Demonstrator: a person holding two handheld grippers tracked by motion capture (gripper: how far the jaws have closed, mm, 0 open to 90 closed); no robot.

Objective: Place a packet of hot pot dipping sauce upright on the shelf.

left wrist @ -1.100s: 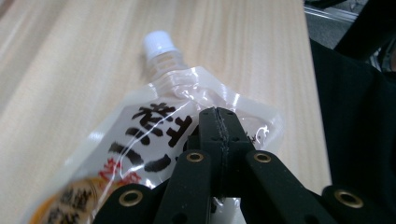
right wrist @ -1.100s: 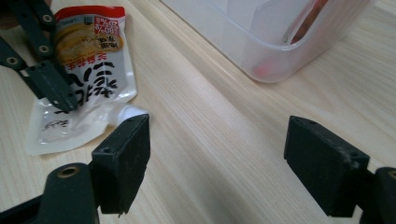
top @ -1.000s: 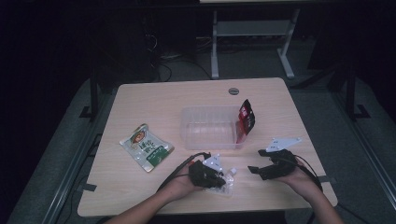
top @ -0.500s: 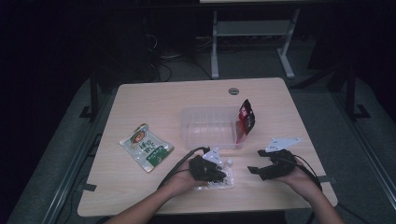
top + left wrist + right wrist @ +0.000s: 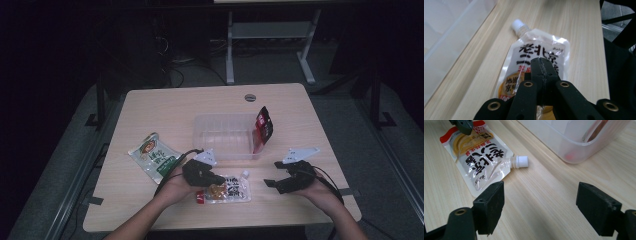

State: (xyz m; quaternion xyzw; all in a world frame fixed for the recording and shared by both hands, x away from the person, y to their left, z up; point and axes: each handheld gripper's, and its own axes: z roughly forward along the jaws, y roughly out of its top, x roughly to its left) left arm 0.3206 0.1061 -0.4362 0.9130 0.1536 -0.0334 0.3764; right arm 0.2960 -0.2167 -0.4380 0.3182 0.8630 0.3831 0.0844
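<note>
At 9 o'clock lies a green packet point(image 5: 153, 157). The left gripper point(image 5: 216, 180) has its 2 jaws pressed closed over the white spouted pouch point(image 5: 226, 189) at 6 o'clock. The right gripper point(image 5: 270, 183), at 4 o'clock, gapes wide, apart from the pouch.

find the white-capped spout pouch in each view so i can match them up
High view: the spout pouch lies near the front table edge, under the left claw.
Left gripper view: centre, cap pointing up-left, the shut claw over its print.
Right gripper view: upper left, cap pointing right.
Shared landmark: the clear plastic tub beside the pouch's cap end.
</note>
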